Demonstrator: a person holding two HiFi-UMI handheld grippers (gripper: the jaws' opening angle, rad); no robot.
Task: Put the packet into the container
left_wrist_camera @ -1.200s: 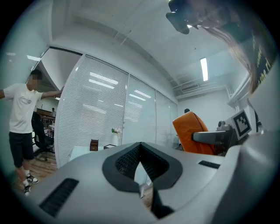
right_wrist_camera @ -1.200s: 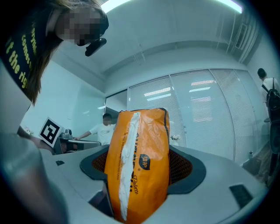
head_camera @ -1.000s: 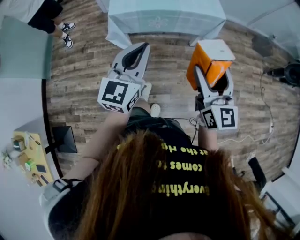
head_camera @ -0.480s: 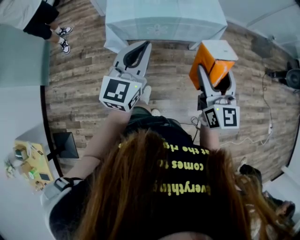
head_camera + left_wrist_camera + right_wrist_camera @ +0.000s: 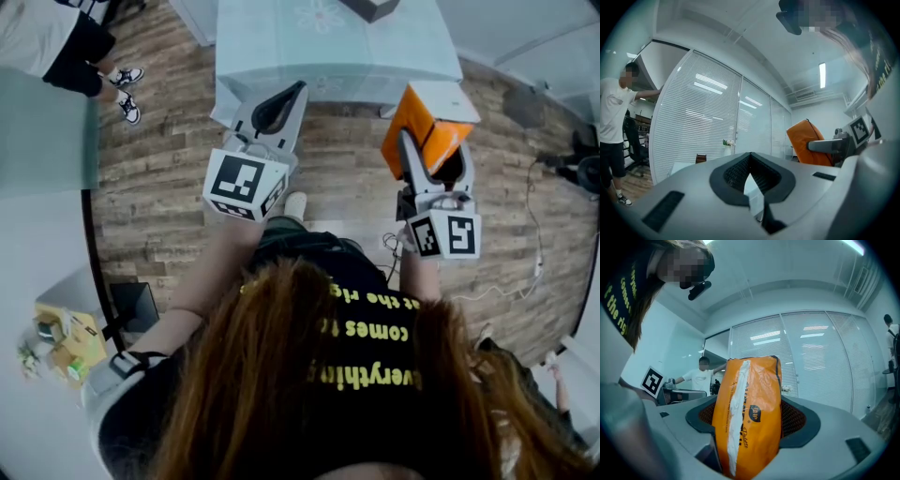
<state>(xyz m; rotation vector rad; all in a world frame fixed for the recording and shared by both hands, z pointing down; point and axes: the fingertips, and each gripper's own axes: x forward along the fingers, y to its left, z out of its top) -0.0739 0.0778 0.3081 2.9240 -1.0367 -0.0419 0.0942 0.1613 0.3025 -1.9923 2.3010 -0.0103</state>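
Item: packet (image 5: 750,404), orange, of glossy plastic film, puffed like a pillow, with a white seam strip run down its length, a small dark round logo beside the strip and fine dark print that is too small to be read. Position: clamped upright between the jaws of the right gripper (image 5: 429,155), with its far end standing out beyond the jaw tips and carried in the air above the wooden floor (image 5: 169,187), no surface being touched. Left gripper (image 5: 750,164): jaws brought together at the tips, with nothing held between them; it is kept level with, and well apart from, the right one. Progress: the pick-up is judged done, since the packet is firmly held; the placing is not yet done. Ahead of both grippers a table (image 5: 281,56) under a pale cloth is seen, and a dark object (image 5: 368,7) is cut off at its far edge; whether that is the container cannot be told. The approach, the lowering and the release are judged to be left.
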